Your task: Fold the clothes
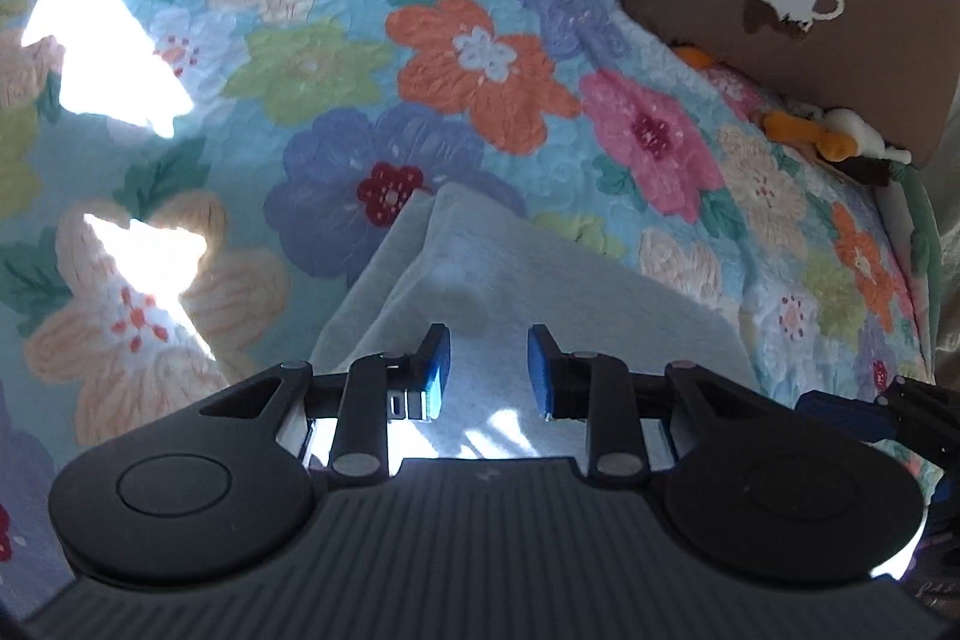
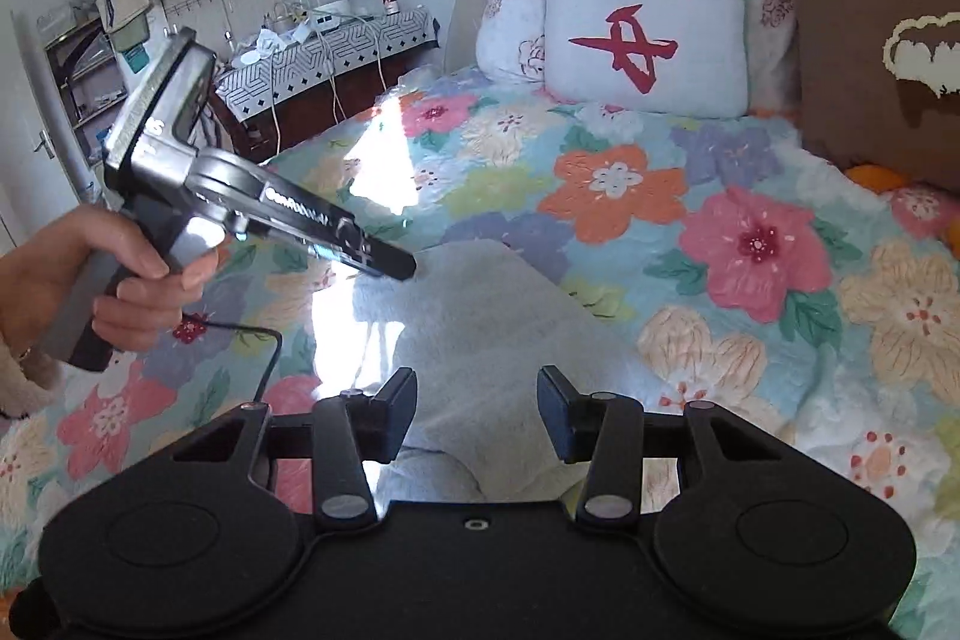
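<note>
Both grippers hover parted and hold nothing: left gripper (image 1: 488,370), right gripper (image 2: 477,415). Pale grey folded garment (image 2: 480,316) lies flat on floral quilt (image 2: 750,244), below the white cushion (image 2: 645,34) with red mark.

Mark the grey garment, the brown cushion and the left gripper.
grey garment (image 2: 480,316), right wrist view, middle of the cloth.
brown cushion (image 1: 750,34), left wrist view, front face.
left gripper (image 1: 489,370), left wrist view, between fingertips.
</note>
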The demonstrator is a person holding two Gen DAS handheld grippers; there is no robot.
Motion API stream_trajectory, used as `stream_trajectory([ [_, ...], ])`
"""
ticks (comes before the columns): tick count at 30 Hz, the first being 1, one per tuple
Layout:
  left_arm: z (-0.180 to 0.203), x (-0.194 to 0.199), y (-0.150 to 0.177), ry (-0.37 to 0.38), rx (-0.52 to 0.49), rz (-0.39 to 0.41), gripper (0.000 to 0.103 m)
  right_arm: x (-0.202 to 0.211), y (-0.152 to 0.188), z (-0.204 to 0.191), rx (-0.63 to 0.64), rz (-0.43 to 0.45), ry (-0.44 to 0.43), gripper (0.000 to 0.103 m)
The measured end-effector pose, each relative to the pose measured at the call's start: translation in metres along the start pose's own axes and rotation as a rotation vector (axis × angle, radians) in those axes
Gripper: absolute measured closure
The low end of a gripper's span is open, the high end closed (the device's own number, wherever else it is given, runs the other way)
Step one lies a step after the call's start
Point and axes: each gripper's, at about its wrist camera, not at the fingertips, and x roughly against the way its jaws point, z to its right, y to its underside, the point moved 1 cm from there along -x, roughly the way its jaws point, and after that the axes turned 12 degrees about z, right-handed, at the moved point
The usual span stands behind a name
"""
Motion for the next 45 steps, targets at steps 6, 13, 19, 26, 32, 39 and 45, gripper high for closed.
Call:
stream_trajectory([
  [6, -0.017, -0.021, 0.023, -0.05, 0.06, -0.069, 0.075, -0.031, 0.039, -0.024, 0.223, -0.105, 0.051, 0.04],
  [13, -0.011, -0.024, 0.027, -0.083, -0.003, -0.077, 0.075, -0.033, 0.048, -0.009, 0.131, -0.106, 0.026, 0.036],
  [19, -0.01, -0.025, 0.031, -0.096, -0.007, -0.067, 0.074, -0.04, 0.061, 0.021, -0.119, -0.126, -0.042, 0.033],
  [26, -0.006, -0.024, 0.035, -0.121, -0.014, -0.056, 0.074, -0.042, 0.063, 0.025, -0.2, -0.156, -0.055, 0.033],
  [32, 0.023, -0.011, 0.044, -0.219, -0.153, -0.017, 0.071, -0.036, 0.058, 0.023, -0.199, -0.185, -0.03, 0.034],
  [39, 0.055, 0.027, 0.057, -0.278, -0.211, 0.005, 0.038, -0.006, 0.048, 0.012, -0.151, -0.216, -0.012, 0.033],
  [45, 0.091, 0.077, 0.069, -0.43, -0.359, -0.01, 0.029, 0.035, 0.019, 0.006, -0.144, -0.113, -0.027, 0.033],
])
